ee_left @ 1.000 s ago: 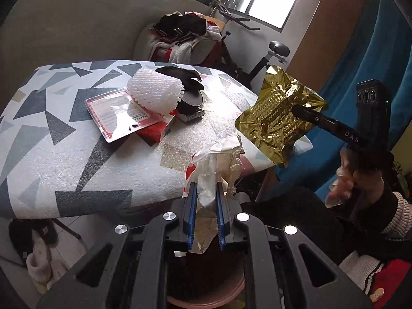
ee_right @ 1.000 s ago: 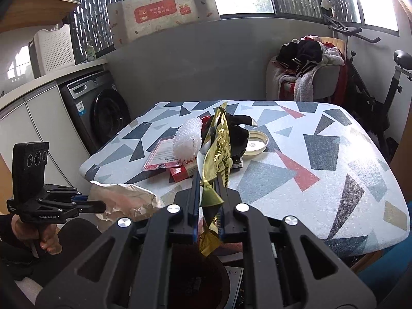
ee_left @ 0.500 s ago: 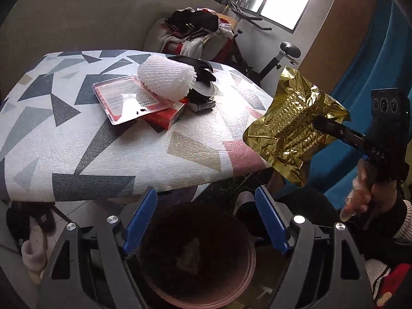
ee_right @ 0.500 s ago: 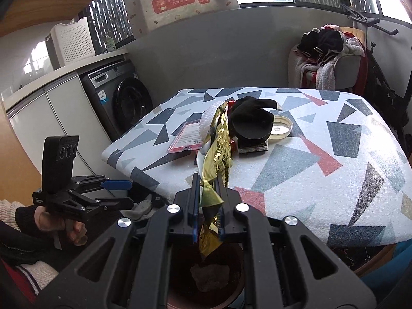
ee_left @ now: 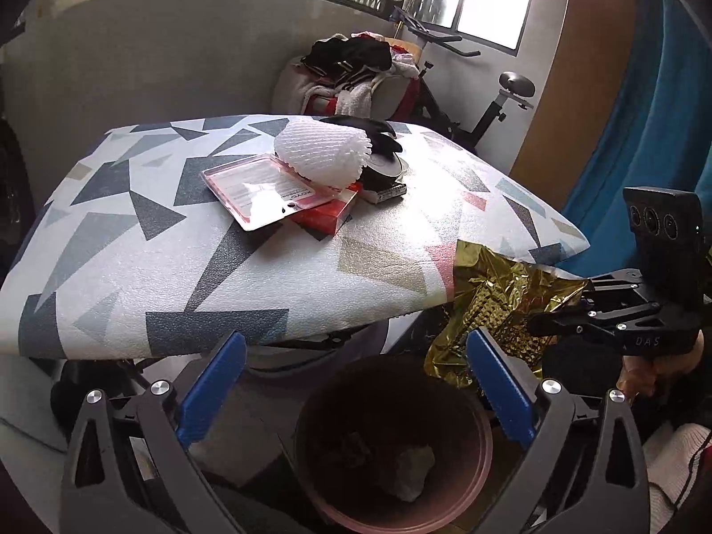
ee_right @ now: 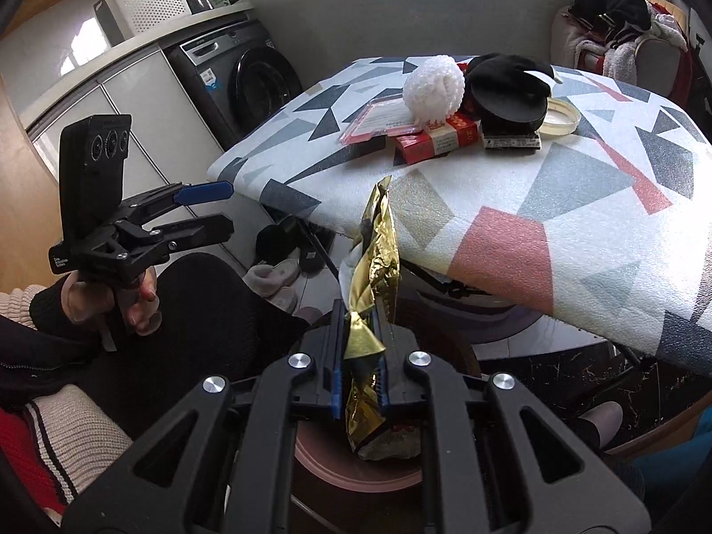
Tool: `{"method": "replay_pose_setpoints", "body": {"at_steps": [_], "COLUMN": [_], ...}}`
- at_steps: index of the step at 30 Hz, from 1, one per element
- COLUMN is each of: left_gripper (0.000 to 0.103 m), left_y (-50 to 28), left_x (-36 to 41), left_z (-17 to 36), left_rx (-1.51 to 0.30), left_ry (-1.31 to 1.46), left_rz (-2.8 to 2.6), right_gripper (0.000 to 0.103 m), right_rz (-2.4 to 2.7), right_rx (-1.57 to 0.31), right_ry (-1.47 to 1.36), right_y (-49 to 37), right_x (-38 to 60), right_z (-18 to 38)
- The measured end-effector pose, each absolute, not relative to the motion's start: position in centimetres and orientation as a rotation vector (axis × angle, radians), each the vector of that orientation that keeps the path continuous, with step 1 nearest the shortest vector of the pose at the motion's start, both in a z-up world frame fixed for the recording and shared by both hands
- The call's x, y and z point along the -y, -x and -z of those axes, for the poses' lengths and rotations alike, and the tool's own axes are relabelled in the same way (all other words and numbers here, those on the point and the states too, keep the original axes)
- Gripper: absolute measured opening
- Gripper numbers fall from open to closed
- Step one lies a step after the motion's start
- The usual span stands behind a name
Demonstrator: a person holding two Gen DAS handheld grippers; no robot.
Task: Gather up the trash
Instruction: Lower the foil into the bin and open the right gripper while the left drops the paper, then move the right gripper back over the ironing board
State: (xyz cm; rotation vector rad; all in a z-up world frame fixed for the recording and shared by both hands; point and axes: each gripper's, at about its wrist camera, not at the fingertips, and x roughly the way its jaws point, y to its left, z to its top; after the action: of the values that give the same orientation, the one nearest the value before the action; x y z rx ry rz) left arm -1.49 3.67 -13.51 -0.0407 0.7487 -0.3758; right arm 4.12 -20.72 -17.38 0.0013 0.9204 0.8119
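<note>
My right gripper [ee_right: 361, 358] is shut on a crumpled gold foil wrapper [ee_right: 374, 267] and holds it over the brown bin [ee_right: 356, 467] below the table edge; it also shows in the left wrist view [ee_left: 494, 307]. My left gripper [ee_left: 356, 382] is open and empty above the bin [ee_left: 483, 436], which holds a crumpled white tissue [ee_left: 411, 471]. On the patterned table [ee_left: 133, 267] lie a white foam net [ee_left: 322, 155], a pink blister pack [ee_left: 262, 191], a red box [ee_left: 327, 216] and a black lid [ee_right: 507, 104].
A washing machine [ee_right: 240, 75] and white cabinets [ee_right: 111, 102] stand to the left. A chair piled with clothes [ee_left: 356, 71] and an exercise bike [ee_left: 489, 102] stand behind the table. Slippers [ee_right: 276, 276] lie on the floor under it.
My left gripper opened and dropped the white tissue into the bin. My right gripper lowered the gold wrapper from above the table to just over the bin.
</note>
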Motion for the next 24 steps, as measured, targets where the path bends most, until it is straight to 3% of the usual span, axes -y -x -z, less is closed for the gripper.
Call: {"method": "replay_pose_setpoints", "body": {"at_steps": [19, 21, 23, 24], "left_gripper": [0.097, 0.097, 0.097, 0.097], "left_y": [1.2, 1.2, 1.2, 1.2], "left_x": [-4.0, -4.0, -4.0, -4.0], "left_z": [14.7, 14.7, 14.7, 14.7], "left_rx": [-0.773, -0.774, -0.774, -0.775], "left_ry": [0.071, 0.075, 0.076, 0.075], "left_rz": [0.338, 0.337, 0.336, 0.336], "right_gripper": [0.022, 0.037, 0.070, 0.078], "right_rz": [-0.746, -0.733, -0.708, -0.693], "right_rx": [-1.054, -1.057, -1.048, -1.034], "right_ry": [0.066, 0.071, 0.077, 0.082], "right_y": [-5.2, -5.3, -5.3, -5.3], "right_x": [19.0, 19.0, 19.1, 19.2], "right_z": [22.1, 22.2, 22.1, 21.9]}}
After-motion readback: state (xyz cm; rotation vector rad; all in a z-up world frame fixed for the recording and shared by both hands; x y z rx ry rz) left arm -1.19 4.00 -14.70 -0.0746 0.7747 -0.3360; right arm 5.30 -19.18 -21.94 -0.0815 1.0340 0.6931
